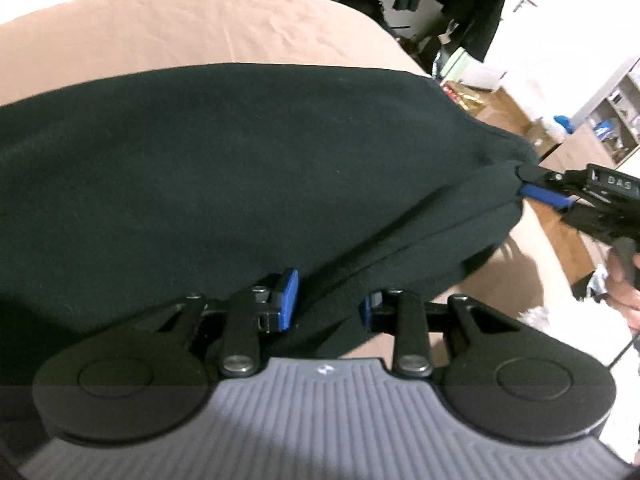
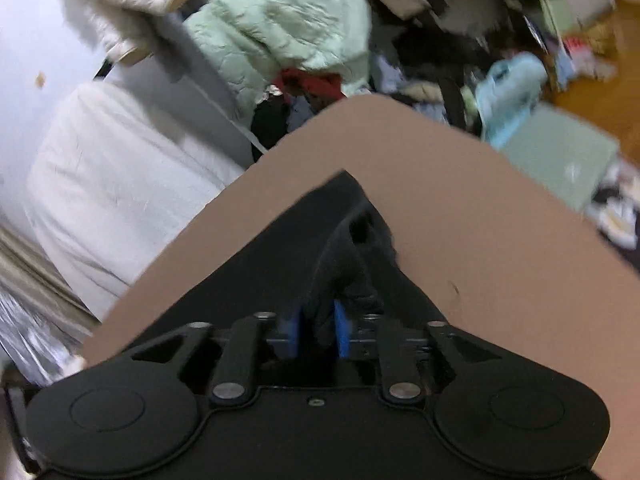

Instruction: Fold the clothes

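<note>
Pinching black garment [image 2: 280, 264]: right tongs [image 2: 318, 334] | left tongs [image 1: 328, 304] wide, straddling it

From where I sit, the garment [image 1: 240, 168] lies spread on the table [image 1: 160, 24], which reaches beyond it on the far side. My left gripper [image 1: 328, 304] sits at its near edge, cloth between the pads. To the right, my right gripper [image 2: 318, 330] pinches a bunched corner, lifted off the table's right edge. Behind the table lies a heap of clothes [image 2: 280, 32]; a mattress [image 2: 120, 184] stands to its left.
</note>
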A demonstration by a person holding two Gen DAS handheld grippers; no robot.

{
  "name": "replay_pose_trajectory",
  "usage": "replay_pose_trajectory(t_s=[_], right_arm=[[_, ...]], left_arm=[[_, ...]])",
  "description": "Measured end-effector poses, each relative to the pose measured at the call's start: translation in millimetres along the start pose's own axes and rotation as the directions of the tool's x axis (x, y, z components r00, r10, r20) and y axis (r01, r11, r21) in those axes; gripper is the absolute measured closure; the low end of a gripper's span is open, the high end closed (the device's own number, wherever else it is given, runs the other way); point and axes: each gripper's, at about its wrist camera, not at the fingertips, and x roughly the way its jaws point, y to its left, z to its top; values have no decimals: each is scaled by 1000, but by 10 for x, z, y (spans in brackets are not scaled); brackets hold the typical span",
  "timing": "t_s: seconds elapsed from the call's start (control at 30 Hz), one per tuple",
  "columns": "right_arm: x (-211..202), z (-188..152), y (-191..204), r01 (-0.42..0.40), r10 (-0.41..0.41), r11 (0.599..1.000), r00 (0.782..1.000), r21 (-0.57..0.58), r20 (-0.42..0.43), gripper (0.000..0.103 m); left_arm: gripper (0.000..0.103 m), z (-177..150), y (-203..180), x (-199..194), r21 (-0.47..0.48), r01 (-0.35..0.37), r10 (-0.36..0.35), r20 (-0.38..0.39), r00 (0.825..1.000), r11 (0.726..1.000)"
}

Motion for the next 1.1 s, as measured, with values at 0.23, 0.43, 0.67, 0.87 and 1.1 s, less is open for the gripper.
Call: replay_pose_trajectory(t_s=[0.23,0.43,0.67,0.87,1.1], right_arm=[[134,-205,-152,-33,33,999,984,3,-174,45],[344,-308,-350,-143,168,982,960,123,-222,21],[426,-46,67,-119,123,982,992,-147,19,91],[17,-98,353,-113,164,949,975,-294,152,94],[146,-168,239,-63,97,963,988,-261,119,93]], left_arm=[[69,-117,113,-58,-86,51,-47,53,998,995],[69,-197,294,23,-246,101,-93,41,995,964],[44,-356,281,-393,-249,-1,-2,-12,1000,969],[12,-663,538,-834,-296,-2,18,52,998,955],[12,-991,929,-628,-436,-89,81,-37,996,896]])
